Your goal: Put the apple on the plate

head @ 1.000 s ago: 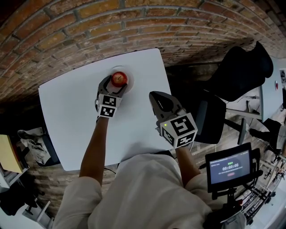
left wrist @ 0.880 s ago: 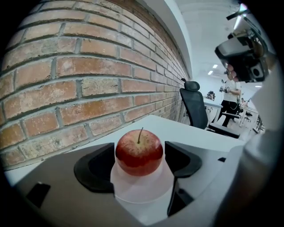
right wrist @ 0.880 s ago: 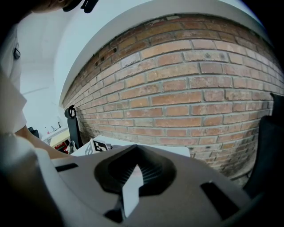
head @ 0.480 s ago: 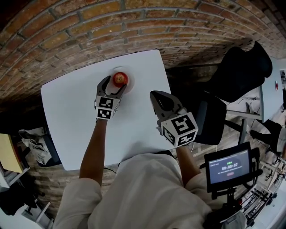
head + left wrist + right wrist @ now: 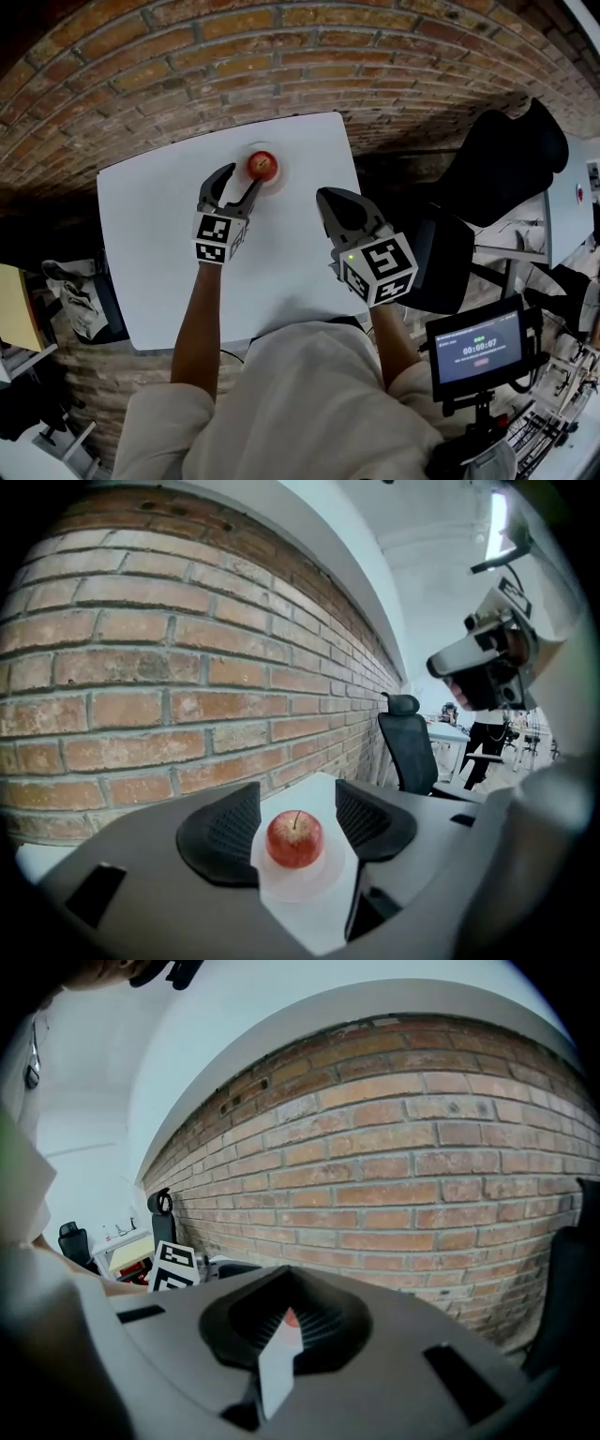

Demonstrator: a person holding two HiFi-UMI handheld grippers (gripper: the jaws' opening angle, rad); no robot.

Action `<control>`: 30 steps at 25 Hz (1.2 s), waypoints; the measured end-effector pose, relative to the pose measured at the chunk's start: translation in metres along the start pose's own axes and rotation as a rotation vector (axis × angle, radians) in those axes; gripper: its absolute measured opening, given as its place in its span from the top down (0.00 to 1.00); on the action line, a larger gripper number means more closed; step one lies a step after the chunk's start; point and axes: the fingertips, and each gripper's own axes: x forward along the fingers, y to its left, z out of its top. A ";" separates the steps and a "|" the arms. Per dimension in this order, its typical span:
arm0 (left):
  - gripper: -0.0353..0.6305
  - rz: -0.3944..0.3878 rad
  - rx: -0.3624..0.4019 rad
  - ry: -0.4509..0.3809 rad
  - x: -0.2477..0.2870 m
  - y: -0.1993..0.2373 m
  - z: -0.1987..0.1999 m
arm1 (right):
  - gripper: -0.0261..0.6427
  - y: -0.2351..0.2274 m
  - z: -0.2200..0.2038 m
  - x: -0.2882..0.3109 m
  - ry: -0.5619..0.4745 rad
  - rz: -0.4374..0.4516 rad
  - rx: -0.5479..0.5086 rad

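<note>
Already the apple (image 5: 262,165) sits on the plate (image 5: 279,175), and the left claw (image 5: 240,181) is open just short of it.

Upright with its stem up, the red apple rests in the middle of the small white plate, near the far edge of the white tabletop (image 5: 150,244), in the upper middle of the head view. The left claw points at it from just below and left. Its jaws have just been closing but stand well apart, and no pad touches the fruit, which shows in the gap between them in the left gripper view. The right claw (image 5: 324,197) hangs over the tabletop's right edge, well apart from the plate, its jaws closed to a thin slit with nothing between them. A brick wall (image 5: 281,47) runs behind the tabletop, and a black office chair (image 5: 506,150) stands at the right.
</note>
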 end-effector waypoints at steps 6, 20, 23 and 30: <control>0.62 -0.016 -0.018 -0.113 -0.039 -0.013 0.042 | 0.96 0.011 0.015 -0.006 -0.032 0.006 -0.023; 0.77 0.061 0.041 -0.210 -0.118 -0.031 0.106 | 0.96 0.045 0.049 -0.027 -0.122 0.045 -0.046; 0.79 0.060 0.051 -0.220 -0.134 -0.037 0.119 | 0.96 0.053 0.058 -0.035 -0.145 0.041 -0.068; 0.83 0.046 0.123 -0.268 -0.163 -0.055 0.153 | 0.96 0.066 0.071 -0.051 -0.182 0.047 -0.121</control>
